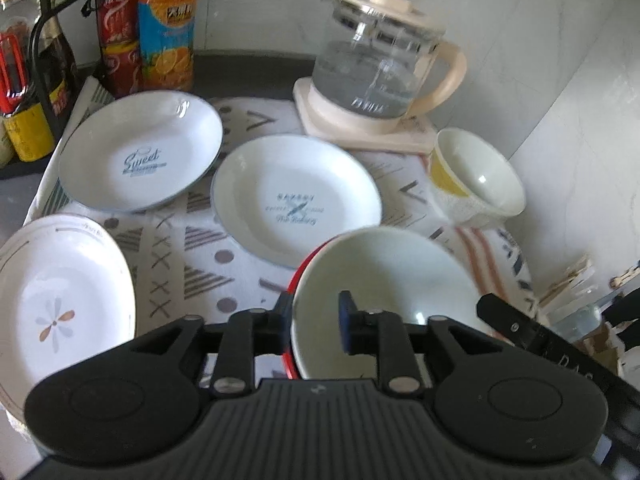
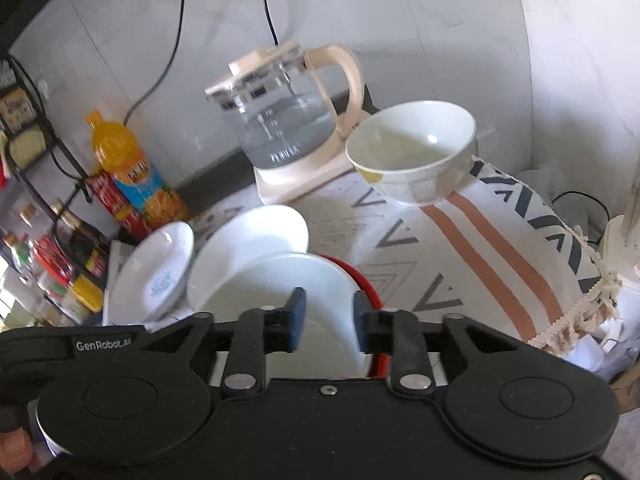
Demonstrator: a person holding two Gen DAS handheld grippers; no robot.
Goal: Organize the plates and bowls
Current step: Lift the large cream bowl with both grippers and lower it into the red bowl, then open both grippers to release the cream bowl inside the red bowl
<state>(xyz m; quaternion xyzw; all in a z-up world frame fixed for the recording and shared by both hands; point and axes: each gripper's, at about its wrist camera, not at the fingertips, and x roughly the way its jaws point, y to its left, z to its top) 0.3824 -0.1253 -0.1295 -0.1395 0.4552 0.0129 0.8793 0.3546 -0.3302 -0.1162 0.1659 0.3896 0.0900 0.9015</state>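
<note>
A bowl, red outside and white inside (image 1: 384, 280), sits between both grippers over the patterned cloth (image 1: 192, 256). My left gripper (image 1: 316, 324) is shut on its left rim, one finger outside and one inside. My right gripper (image 2: 328, 320) is shut on the opposite rim of the red bowl (image 2: 272, 288). A white bowl with yellow patches (image 1: 480, 176) stands at the far right by the kettle. Three white plates lie on the cloth: a "Sweet" plate (image 1: 140, 148), a bakery-print plate (image 1: 296, 196) and a flower plate (image 1: 60, 304).
A glass kettle (image 1: 380, 64) with water stands on its cream base at the back, against the wall. An orange drink bottle (image 1: 166, 28), red cans and a black wire rack of sauce bottles (image 1: 36, 92) fill the back left. The cloth's fringed edge (image 2: 576, 312) hangs at the right.
</note>
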